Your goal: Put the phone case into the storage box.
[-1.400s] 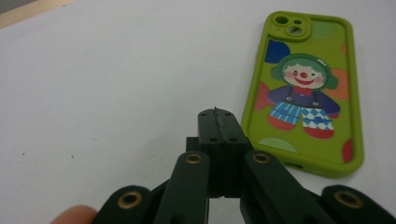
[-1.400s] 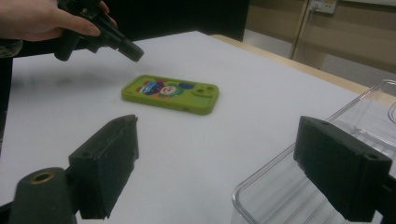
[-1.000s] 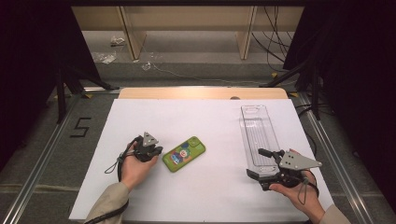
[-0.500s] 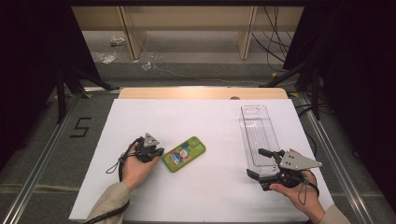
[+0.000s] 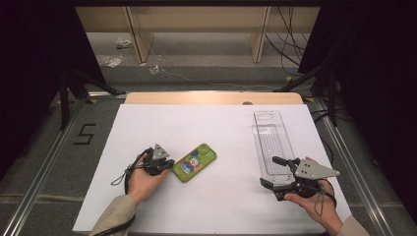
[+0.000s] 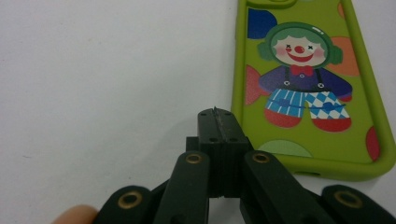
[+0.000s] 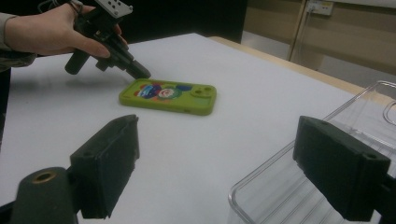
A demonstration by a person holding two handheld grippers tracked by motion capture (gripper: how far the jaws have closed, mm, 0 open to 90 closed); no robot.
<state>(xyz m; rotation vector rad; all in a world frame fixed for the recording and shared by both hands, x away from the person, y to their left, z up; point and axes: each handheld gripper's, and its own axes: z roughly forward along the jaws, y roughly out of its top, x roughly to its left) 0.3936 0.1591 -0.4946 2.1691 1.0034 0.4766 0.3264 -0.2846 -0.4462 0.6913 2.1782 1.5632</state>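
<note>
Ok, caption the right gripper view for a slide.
Open right gripper faces green phone case; shut left gripper at its end.

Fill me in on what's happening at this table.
A person works with a tool in each hand on a white table. The left tool, jaws shut and empty, has its tip at the near end of a green phone case lying flat. The right tool, jaws open and empty, sits at the near end of a clear plastic tray.

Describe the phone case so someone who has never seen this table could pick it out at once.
On the white table top, look left of centre, just beside the left gripper, whose jaws are shut. The phone case lies flat there: lime green with a cartoon clown printed on it, unlike the clear plastic tray at the right.
</note>
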